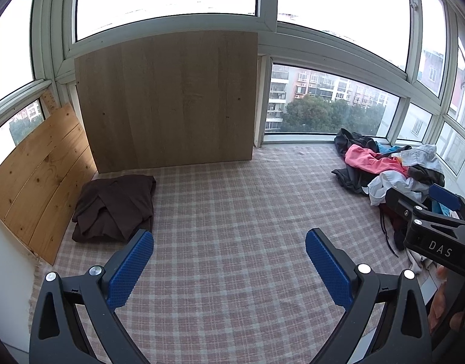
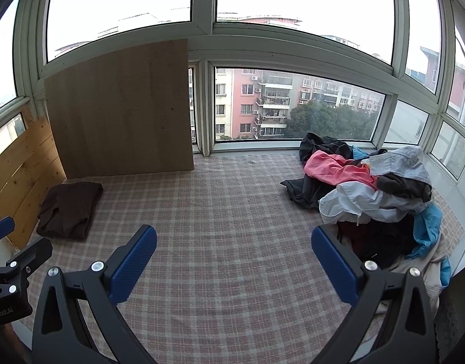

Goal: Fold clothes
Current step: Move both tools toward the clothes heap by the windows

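Right wrist | right gripper [image 2: 234, 259] fingers wide, empty | clothes pile [image 2: 375, 188] beyond, rightward, possibly apart

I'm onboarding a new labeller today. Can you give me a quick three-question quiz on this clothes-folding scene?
1. True or false: the left claw is clamped on a garment.
2. Multiple choice: the folded brown garment lies (A) on the heap of unfolded clothes, (B) on the plaid cloth near the wooden boards, (C) between the right claw's fingers.
3. Fill in: the heap lies on the ___ side of both views, next to the right claw.

Key
1. False: both claws are open and hold nothing.
2. B.
3. Right.
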`<state>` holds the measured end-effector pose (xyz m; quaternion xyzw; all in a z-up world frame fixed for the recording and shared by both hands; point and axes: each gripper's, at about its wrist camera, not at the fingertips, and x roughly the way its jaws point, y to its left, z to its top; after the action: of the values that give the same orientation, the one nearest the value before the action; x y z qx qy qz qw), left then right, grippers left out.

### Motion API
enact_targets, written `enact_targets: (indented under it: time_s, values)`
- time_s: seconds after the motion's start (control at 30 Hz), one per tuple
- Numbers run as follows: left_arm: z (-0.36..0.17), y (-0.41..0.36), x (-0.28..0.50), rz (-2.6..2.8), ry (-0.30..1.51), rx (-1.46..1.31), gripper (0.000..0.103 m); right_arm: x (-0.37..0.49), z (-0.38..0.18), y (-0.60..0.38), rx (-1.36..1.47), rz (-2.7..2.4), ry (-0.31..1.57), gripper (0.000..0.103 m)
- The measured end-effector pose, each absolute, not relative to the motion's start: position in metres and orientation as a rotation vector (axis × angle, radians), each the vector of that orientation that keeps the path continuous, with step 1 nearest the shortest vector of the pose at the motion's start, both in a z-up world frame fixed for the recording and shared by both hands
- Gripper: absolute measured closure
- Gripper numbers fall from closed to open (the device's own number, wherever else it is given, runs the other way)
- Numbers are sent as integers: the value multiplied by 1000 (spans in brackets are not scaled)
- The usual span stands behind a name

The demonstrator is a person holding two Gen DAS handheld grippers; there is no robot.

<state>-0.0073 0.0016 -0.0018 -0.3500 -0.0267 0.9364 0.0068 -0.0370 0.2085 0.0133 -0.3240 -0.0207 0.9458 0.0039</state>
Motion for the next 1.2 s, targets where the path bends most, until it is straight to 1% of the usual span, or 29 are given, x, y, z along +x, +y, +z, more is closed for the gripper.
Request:
enact_targets:
  time_s: [0.73, 0.87, 1.07, 1.2]
  values:
    - [-5, 29, -18, 2845, 7, -1050, 2, -29, 14, 236, -979, 2871, -5, 0]
    - [-10, 30, -24, 2811, -16, -1083, 2, -23, 12, 247, -973, 2831, 17, 0]
    - [-16, 35, -26, 2728, -109, -1083, 3, -10, 7, 270, -958, 2756, 67, 0]
    - [-19, 44, -28, 2694, -94, -1063, 4, -1, 4, 286, -948, 2707, 99, 0]
